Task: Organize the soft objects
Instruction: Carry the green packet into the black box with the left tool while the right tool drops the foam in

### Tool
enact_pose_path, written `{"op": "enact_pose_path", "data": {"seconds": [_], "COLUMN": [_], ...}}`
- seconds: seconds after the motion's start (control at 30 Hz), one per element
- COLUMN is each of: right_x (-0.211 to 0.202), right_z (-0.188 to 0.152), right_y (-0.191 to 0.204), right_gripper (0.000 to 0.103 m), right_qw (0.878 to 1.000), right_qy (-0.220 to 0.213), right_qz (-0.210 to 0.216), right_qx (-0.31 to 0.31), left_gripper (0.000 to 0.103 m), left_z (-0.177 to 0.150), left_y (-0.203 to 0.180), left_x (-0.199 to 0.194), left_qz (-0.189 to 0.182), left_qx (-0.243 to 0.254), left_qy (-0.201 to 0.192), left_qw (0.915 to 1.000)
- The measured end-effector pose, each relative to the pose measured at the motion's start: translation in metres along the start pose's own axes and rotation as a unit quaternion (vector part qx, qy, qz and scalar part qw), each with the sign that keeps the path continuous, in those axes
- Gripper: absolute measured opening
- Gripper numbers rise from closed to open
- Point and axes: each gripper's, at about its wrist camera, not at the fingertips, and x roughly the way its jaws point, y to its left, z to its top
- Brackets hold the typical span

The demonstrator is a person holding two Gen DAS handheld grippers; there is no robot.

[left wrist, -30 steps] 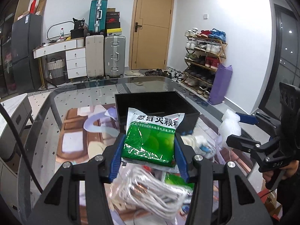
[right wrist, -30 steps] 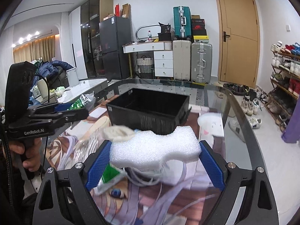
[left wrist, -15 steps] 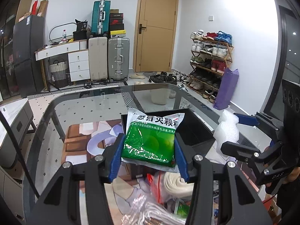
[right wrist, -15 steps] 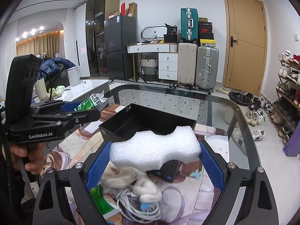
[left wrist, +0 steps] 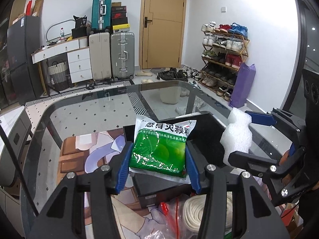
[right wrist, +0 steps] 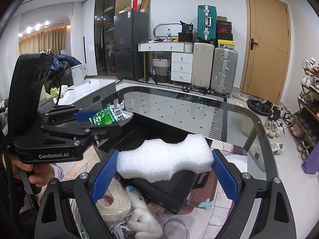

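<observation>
Glass tabletop [left wrist: 83, 115] carried an open black plastic bin [right wrist: 159, 135], apparently empty. The left gripper [left wrist: 158, 159] clamped a green foil sachet [left wrist: 161, 149] above it; the right gripper [right wrist: 164, 169] pinched a white foam block [right wrist: 165, 159] at its near edge. Rope and cables lay unsorted.

packet [left wrist: 159, 149] over bin [left wrist: 207, 137] | foam [right wrist: 165, 159] above bin's near wall (both held) | rope coil [right wrist: 115, 205] before bin

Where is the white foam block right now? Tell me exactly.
The white foam block is clamped in the right claw, held above the open black plastic bin on the glass table; the left wrist view shows it at the bin's right.
</observation>
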Motion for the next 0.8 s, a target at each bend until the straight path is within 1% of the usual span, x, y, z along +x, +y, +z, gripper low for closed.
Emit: {"op": "enact_pose_path", "data": {"seconds": [0.43, 0.57, 0.6, 0.67, 0.7, 0.73, 0.8], "right_x": [0.031, 0.035, 0.037, 0.039, 0.039, 0.038, 0.035], "right_z": [0.01, 0.008, 0.009, 0.008, 0.006, 0.007, 0.005], "right_y": [-0.007, -0.009, -0.009, -0.01, -0.011, -0.01, -0.009], "right_gripper": [0.092, 0.093, 0.093, 0.096, 0.101, 0.102, 0.102], "right_qw": [1.0, 1.0, 1.0, 1.0, 1.0, 1.0, 1.0], "right_qy": [0.016, 0.018, 0.019, 0.017, 0.016, 0.015, 0.015], "right_qz": [0.007, 0.007, 0.007, 0.002, 0.0, -0.007, -0.013], "right_qx": [0.0, -0.007, -0.007, -0.005, -0.004, -0.005, -0.008], "left_gripper": [0.05, 0.05, 0.052, 0.052, 0.054, 0.056, 0.066], "left_z": [-0.002, -0.001, 0.0, -0.001, 0.0, 0.0, -0.001], "left_y": [-0.005, -0.004, -0.005, -0.005, -0.005, -0.005, -0.005], "left_x": [0.023, 0.026, 0.027, 0.029, 0.029, 0.028, 0.025], "left_qz": [-0.004, -0.01, -0.01, -0.013, -0.014, -0.016, -0.025], "left_qx": [0.008, 0.012, 0.011, 0.013, 0.013, 0.013, 0.012], "left_qy": [0.028, 0.036, 0.037, 0.043, 0.043, 0.043, 0.041], "left_qw": [0.9996, 0.9992, 0.9992, 0.9989, 0.9989, 0.9989, 0.9988]}}
